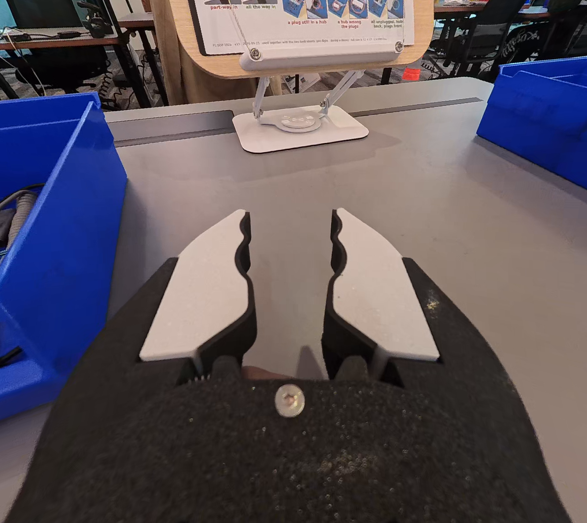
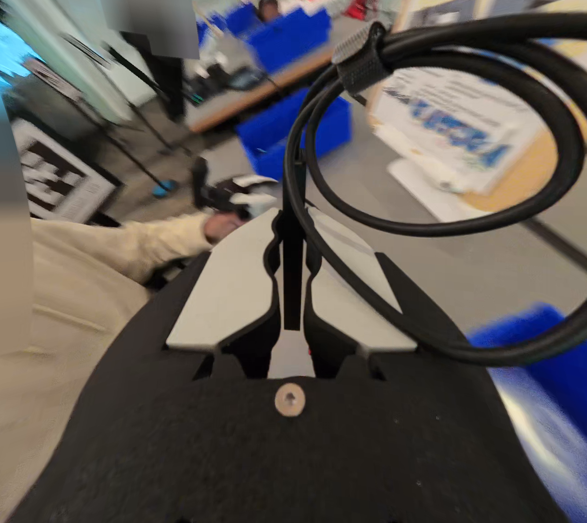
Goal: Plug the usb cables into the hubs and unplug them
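Note:
My left gripper [image 1: 290, 215] is open and empty, held low over the grey table [image 1: 413, 222]. My right gripper [image 2: 293, 215] is shut on the flat black end piece [image 2: 291, 285] of a black usb cable [image 2: 428, 223] and holds it in the air. Seen edge-on, this piece could be a hub or a plug. The cable is coiled in a loop to the upper right, bound by a black hook-and-loop strap [image 2: 362, 63]. Grey cables [image 1: 16, 215] lie in the blue bin [image 1: 70, 222] on the left. The right wrist view is motion-blurred.
A second blue bin [image 1: 540, 127] stands at the right of the table. A wooden sheet stand [image 1: 301, 130] with an instruction page sits at the back middle. In the right wrist view a cream sleeve [image 2: 127, 247] holds the other gripper [image 2: 251, 193]. Blue bins [image 2: 327, 133] show behind.

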Demonstrator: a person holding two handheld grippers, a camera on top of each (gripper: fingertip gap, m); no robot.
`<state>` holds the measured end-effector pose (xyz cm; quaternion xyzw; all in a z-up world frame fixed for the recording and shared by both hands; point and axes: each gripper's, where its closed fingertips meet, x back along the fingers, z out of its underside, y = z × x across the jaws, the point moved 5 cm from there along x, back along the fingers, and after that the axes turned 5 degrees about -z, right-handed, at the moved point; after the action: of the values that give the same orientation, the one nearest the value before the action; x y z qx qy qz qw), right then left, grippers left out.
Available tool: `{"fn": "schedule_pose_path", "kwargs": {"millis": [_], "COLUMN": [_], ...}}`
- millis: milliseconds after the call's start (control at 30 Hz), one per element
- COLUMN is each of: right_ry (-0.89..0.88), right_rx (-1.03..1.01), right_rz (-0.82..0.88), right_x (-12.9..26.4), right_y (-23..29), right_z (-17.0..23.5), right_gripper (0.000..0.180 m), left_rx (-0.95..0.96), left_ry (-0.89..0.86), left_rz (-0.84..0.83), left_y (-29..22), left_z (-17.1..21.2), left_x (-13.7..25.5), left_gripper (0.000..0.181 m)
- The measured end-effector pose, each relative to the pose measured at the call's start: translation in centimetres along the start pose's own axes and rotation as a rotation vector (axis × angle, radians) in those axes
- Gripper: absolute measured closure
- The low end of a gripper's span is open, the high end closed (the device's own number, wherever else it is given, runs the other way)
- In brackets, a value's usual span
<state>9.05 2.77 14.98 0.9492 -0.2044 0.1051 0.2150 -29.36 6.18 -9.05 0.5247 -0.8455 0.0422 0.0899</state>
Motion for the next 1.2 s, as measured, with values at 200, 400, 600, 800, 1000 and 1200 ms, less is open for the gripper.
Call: {"fn": "schedule_pose_path", "kwargs": {"millis": [200, 400, 600, 800, 1000, 1200], "right_ry": [0.397, 0.747, 0.819, 0.764, 0.883, 1.028], "right_rx": [0.166, 0.122, -0.058, -0.224, -0.261, -0.120], "right_rz": [0.327, 0.370, 0.287, 0.149, 0.036, 0.191], "right_x": [7.4, 7.1, 5.5, 2.4, 0.1, 2.2], "right_y": [-5.9, -13.6, -20.3, -23.7, -23.2, -24.7], "right_z": [-1.3, 4.6, 11.8, 17.0, 19.2, 19.9], "right_gripper": [0.168, 0.168, 0.168, 0.169, 0.168, 0.149], "left_rx": [-0.005, -0.010, -0.001, -0.004, -0.035, -0.090], "left_ry": [0.003, 0.020, 0.027, 0.044, 0.048, 0.042], "left_rz": [-0.018, -0.024, -0.010, -0.001, 0.010, 0.005], "left_y": [0.1, 0.2, 0.2, 0.0, -0.4, -0.9], "left_z": [0.0, 0.3, 0.4, 0.6, 0.7, 0.7], "left_x": [-0.2, -0.5, -0.4, -0.7, -0.8, -0.7], "left_gripper": [0.132, 0.131, 0.131, 0.130, 0.130, 0.130]}}
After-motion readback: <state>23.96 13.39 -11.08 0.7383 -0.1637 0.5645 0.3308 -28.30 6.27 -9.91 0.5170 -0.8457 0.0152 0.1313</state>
